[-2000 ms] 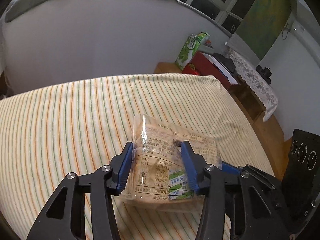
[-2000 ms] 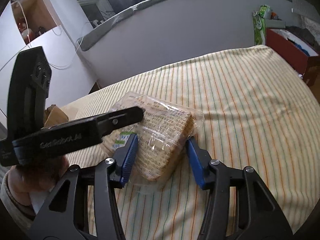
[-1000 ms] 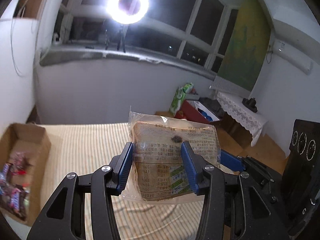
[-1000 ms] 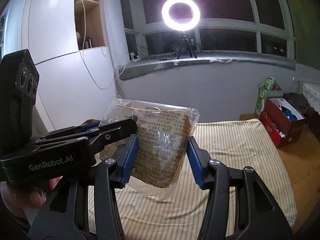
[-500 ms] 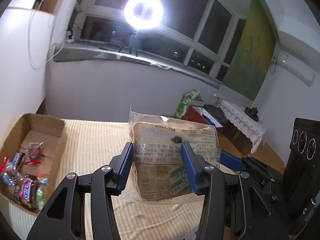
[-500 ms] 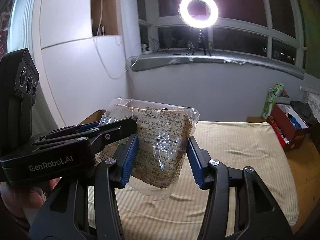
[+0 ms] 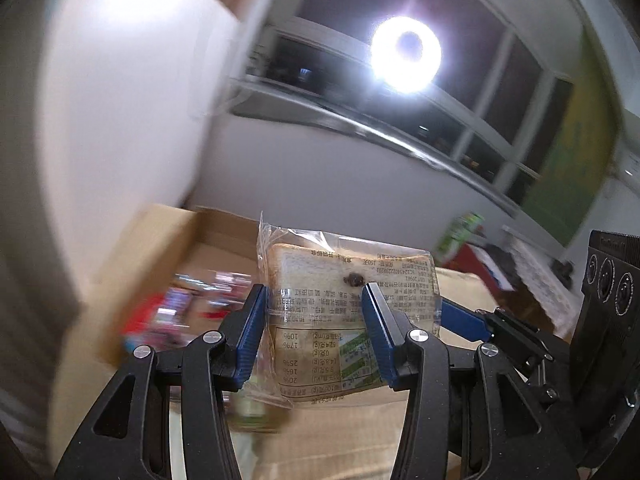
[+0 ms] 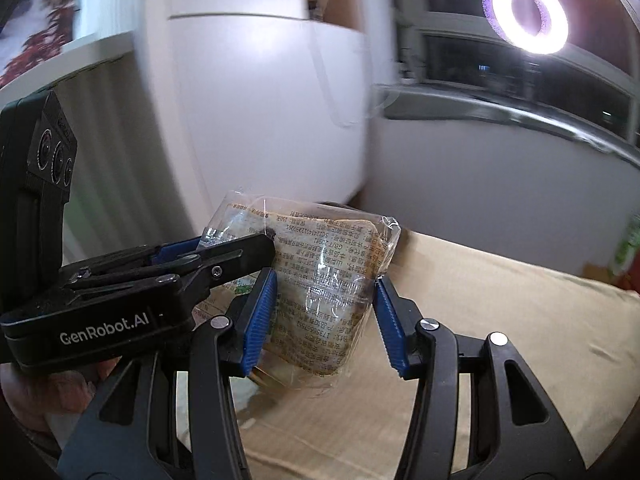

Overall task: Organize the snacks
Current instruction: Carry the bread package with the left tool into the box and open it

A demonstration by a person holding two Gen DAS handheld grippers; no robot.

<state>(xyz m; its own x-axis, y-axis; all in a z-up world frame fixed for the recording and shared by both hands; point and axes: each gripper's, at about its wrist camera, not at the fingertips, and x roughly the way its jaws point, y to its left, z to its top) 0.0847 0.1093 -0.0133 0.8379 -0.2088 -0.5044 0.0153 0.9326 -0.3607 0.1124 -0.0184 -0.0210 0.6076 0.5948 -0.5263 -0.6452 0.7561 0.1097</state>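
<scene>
Bread packet (image 7: 348, 320) now above cardboard box (image 7: 168, 248), off striped bed; both your grippers, left (image 7: 314, 334) and right (image 8: 326, 316), clamp it aloft, pointing slightly downward.

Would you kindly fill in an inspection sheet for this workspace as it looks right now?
Surface: cloth-covered bed.
Job's things: wrapped bread pack, held in the air; cardboard box behind it with blurred snack packets inside.
Clutter: red box and green package in the far corner.
Grippers: left gripper and right gripper both clamp the bread pack.
Cables: white cable on the cabinet.
Surroundings: dark window, ring light, white cabinet.
</scene>
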